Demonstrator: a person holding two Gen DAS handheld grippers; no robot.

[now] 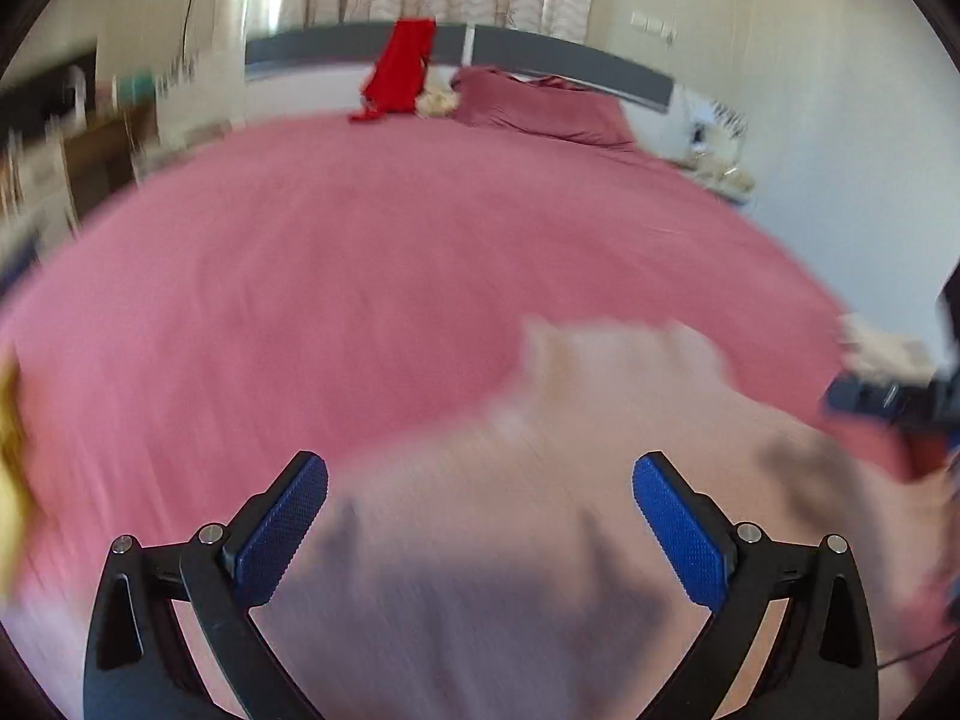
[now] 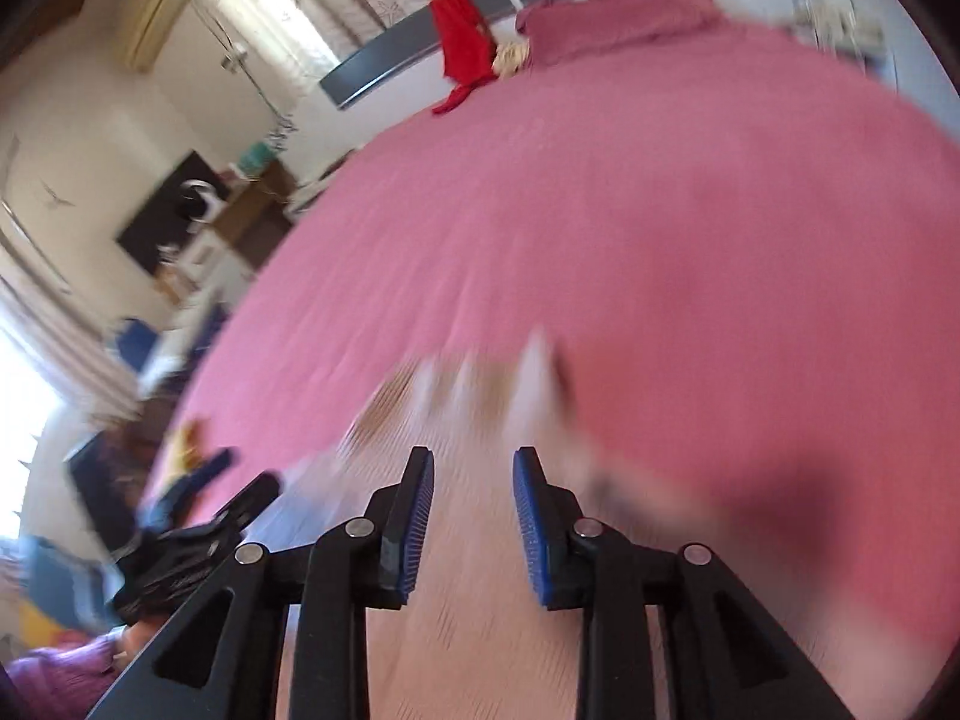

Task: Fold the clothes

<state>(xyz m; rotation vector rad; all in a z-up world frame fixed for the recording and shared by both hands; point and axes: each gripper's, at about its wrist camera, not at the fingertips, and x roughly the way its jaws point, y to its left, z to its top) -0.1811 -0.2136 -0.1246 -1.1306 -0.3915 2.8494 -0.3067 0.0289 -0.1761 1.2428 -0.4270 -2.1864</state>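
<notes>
Seen from the left wrist camera, a yellow cloth (image 1: 11,450) blurs at the far left edge of the bed, and the pink bedspread (image 1: 360,276) fills the middle of the view. The left gripper (image 1: 480,480) hangs over the near part of the bed with its blue pads (image 1: 282,531) spread wide and nothing between them. Below and ahead of it lies the pale pink garment (image 1: 540,510), heavily smeared by motion, so its folds and edges cannot be made out. At the head of the bed a red garment (image 1: 399,69) hangs over the grey headboard (image 1: 570,63), with a bunched pink cover (image 1: 540,105) to its right. The right gripper (image 1: 882,399) shows as a dark shape at the right edge, just past the garment. From the right wrist camera, the left gripper (image 2: 198,534) sits low at the left, beside a dark cloth and a yellow item (image 2: 189,447) at the bed's edge. The right gripper (image 2: 474,468) has its jaws partly apart, with a clear gap and no cloth pinched between the pads; the pale garment (image 2: 468,540) lies under it on the bedspread (image 2: 660,210).
</notes>
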